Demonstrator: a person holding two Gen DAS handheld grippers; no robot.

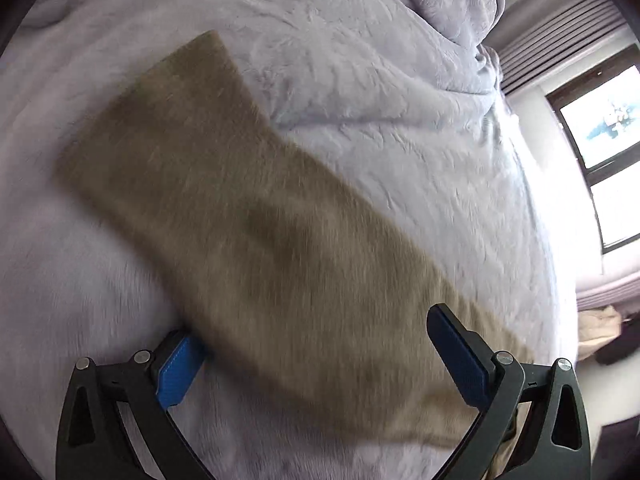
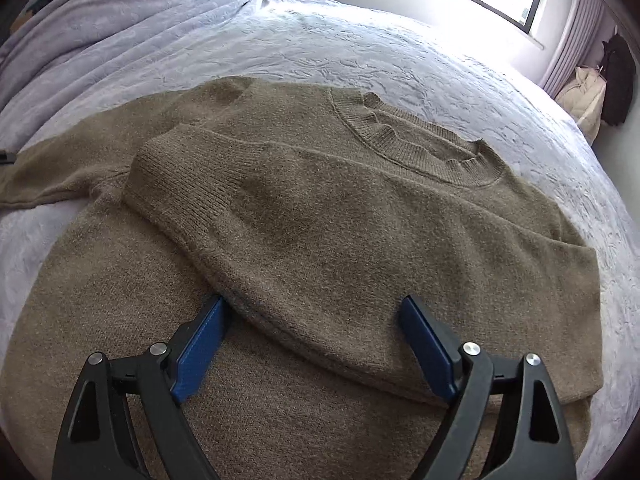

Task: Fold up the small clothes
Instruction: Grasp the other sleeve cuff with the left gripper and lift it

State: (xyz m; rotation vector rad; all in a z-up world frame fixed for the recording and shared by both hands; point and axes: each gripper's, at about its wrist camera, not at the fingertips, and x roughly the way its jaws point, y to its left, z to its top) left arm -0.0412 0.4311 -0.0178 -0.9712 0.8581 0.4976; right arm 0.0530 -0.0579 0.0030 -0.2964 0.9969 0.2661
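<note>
- Lying face-up on the bed (image 2: 400, 52), the brown sweater (image 2: 320, 208) has one sleeve (image 2: 224, 184) folded across its chest; the other sleeve (image 1: 224, 184) stretches out sideways.
- Soft, thick, floppy knit: I judge it light and grippy, best pinched at cuff or hem.
- My right gripper (image 2: 316, 344) hovers with jaws spread, holding nothing.
- My left gripper (image 1: 316, 356) jaws gape over the outstretched sleeve, unclenched.
</note>
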